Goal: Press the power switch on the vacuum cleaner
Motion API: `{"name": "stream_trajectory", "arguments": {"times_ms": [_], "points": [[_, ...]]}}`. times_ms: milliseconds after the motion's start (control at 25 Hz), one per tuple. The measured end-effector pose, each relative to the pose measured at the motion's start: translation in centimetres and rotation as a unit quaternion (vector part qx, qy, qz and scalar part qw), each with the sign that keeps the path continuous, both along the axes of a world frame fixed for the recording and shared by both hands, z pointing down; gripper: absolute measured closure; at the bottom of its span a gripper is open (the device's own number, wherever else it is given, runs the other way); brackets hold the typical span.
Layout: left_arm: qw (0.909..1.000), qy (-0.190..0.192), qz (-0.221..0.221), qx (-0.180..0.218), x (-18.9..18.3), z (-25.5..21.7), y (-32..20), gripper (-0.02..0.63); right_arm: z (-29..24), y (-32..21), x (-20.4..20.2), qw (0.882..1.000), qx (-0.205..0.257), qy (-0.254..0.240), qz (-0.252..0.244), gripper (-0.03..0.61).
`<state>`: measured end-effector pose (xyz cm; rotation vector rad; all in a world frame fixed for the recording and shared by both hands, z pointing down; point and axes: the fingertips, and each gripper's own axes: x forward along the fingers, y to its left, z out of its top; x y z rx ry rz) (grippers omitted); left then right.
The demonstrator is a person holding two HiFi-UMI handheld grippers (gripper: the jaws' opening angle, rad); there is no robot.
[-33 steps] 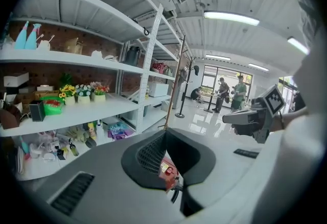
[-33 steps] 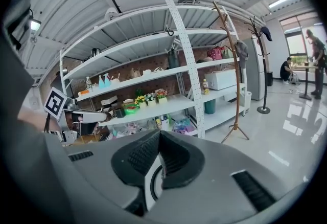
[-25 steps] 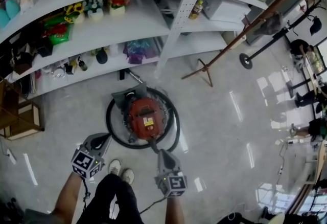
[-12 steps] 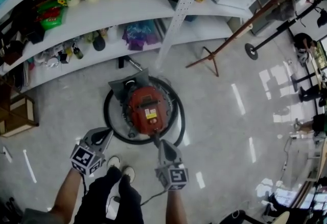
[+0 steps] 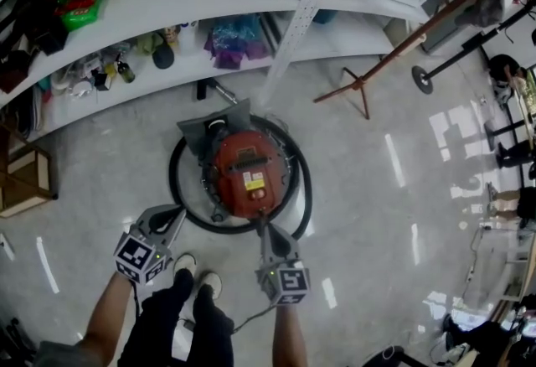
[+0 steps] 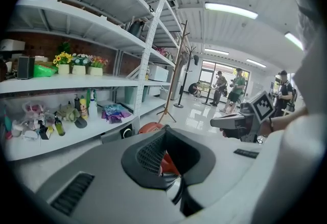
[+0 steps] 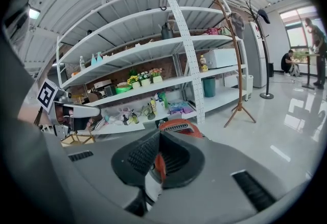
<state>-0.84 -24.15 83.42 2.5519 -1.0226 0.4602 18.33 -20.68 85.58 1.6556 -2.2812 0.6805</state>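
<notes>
Pointing toward the vacuum cleaner, left gripper and right gripper hold fingers together.

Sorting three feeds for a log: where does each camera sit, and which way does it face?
Head view: on the head, facing steeply down at the vacuum cleaner; forearms, legs, left gripper, right gripper show.
Left gripper view: on that gripper, facing along its jaws toward the shelves; right gripper shows.
Right gripper view: same on the right gripper, facing the shelves; left gripper shows.
Shared: all see the vacuum cleaner.
</notes>
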Motion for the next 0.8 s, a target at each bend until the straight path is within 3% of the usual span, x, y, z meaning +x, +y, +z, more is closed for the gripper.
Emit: {"name": "stream_trajectory", "arguments": {"times_ms": [280, 800], "points": [[1.0000, -0.002, -0.005, -0.002, -0.1, 2.3, 0.0, 0.604, 3.7, -1.3, -0.3, 1.000, -0.011, -0.002, -0.003, 0.569], [0.9998, 0.015, 0.010, 0.006, 1.0, 1.0, -0.1, 0.604, 9.0, -5.4, -0.5, 0.999, -0.040, 0.005, -0.014, 0.569]]}}
